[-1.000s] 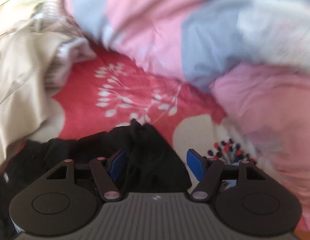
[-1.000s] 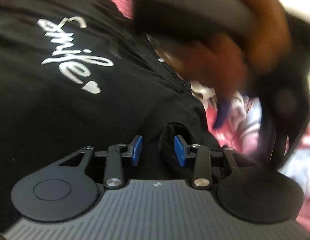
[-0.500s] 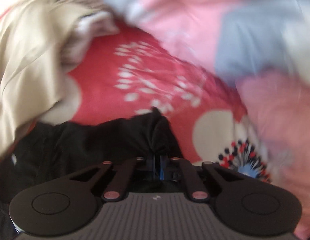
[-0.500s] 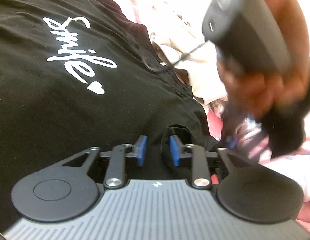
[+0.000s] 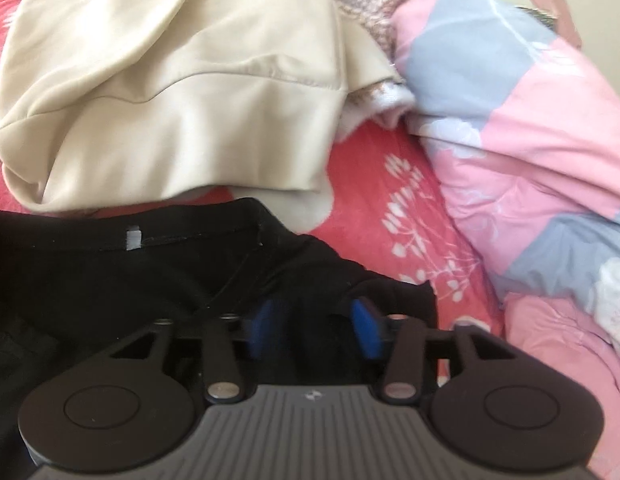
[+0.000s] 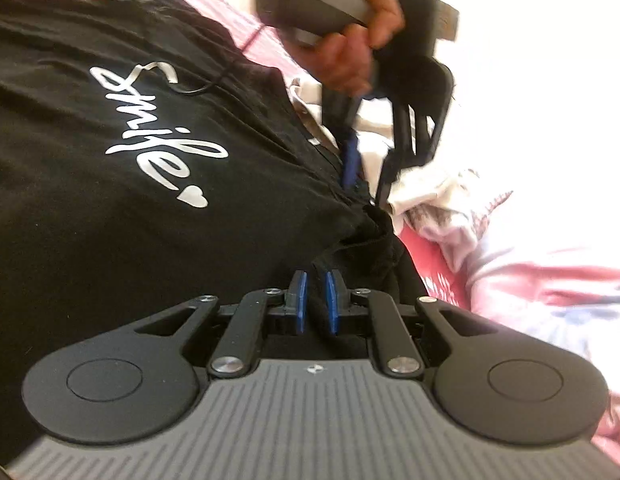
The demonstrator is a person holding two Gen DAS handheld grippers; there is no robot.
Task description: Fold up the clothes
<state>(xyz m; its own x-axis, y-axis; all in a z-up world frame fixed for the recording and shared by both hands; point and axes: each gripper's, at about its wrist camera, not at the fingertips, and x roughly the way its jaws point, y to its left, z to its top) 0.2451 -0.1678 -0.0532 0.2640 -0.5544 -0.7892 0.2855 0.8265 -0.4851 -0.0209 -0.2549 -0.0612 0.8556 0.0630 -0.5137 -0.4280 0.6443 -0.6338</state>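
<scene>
A black T-shirt [image 5: 149, 272] with a white "Smile" print [image 6: 157, 136] lies spread on a red flowered bedsheet [image 5: 382, 200]. Its collar with a grey label [image 5: 133, 239] faces the left wrist camera. My left gripper [image 5: 314, 320] hovers over the shirt's shoulder edge. Its jaws are opening, and black cloth lies under and between the blue pads without being pressed. A person's hand [image 6: 350, 52] holds this left gripper [image 6: 368, 176] in the right wrist view. My right gripper [image 6: 314, 292] is closing on a raised fold of the black T-shirt [image 6: 109, 220], pads nearly together.
A crumpled beige garment [image 5: 169, 80] lies just beyond the collar. A pink and grey quilt [image 5: 510, 120] is heaped on the right. A knitted piece [image 5: 362, 4] sits behind the beige garment. Bare red sheet shows between shirt and quilt.
The left gripper shut on the shirt's edge, swung across towards the collar, rolled, and has opened again. The right gripper's pads have drawn closer on the fold.
</scene>
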